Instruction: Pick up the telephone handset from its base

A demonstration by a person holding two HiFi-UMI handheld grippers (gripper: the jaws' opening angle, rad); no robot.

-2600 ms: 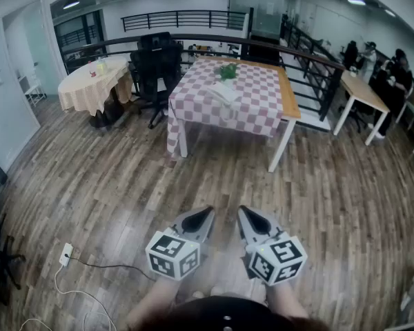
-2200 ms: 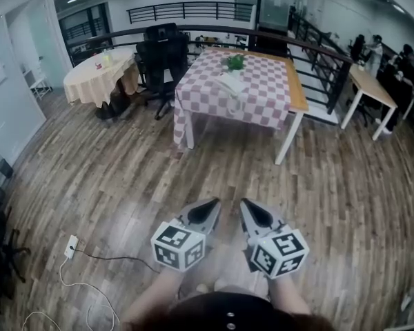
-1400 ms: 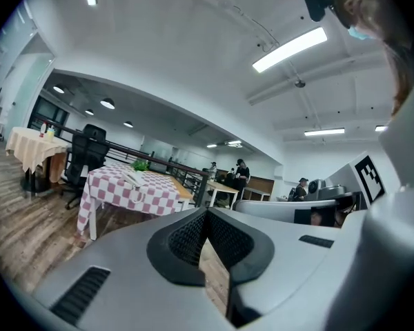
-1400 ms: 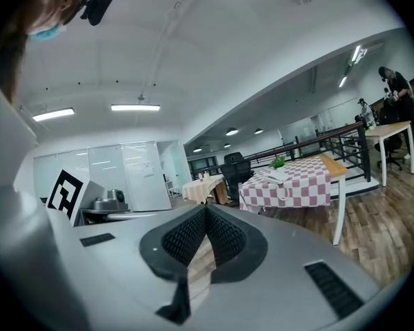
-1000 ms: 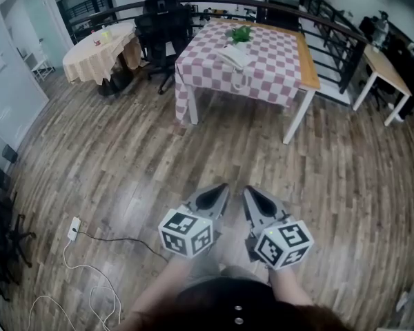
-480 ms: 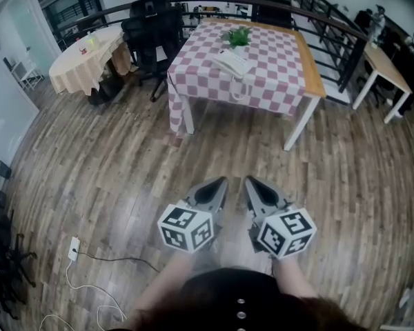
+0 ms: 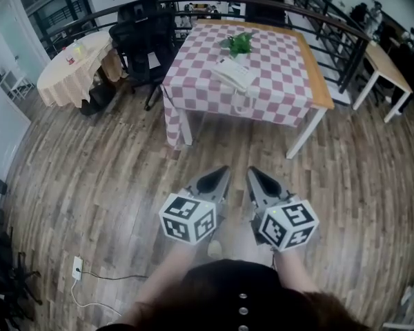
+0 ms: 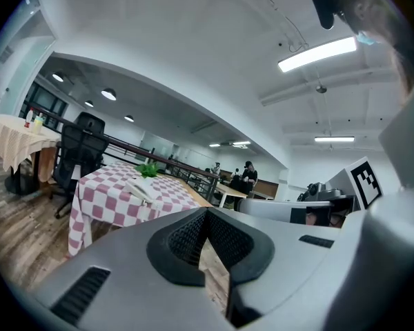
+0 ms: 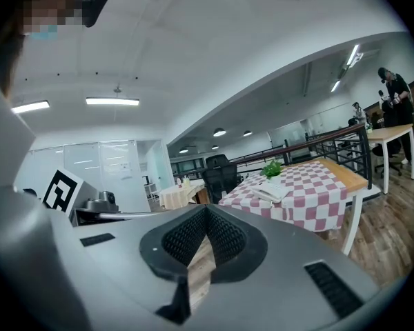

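The left tongs [image 7: 219,178] are clenched, tips together, with nothing between them. The right tongs [image 7: 257,180] are likewise clenched and empty. Both are held side by side over the wood floor [image 7: 103,178], pointing to 12 o'clock. A power strip [image 7: 76,267] with its lead lies on the floor at 8 o'clock from the tongs.

At 12 o'clock, well apart from both tongs, stands the table [image 7: 290,88] under a pink-and-white checked cloth. The phone [image 7: 238,78], white, rests on the cloth near the table's middle, and its cord hangs over the near edge. The handset [image 7: 228,70] lies on the phone as far as can be made out; finer detail is too small to confirm. A plant [image 7: 240,43] stands just beyond the phone.

At 11 o'clock is a black chair [image 7: 143,36], and at 10 o'clock a round table [image 7: 69,71] under a cream cloth. A dark railing [image 7: 334,43] runs behind the table.
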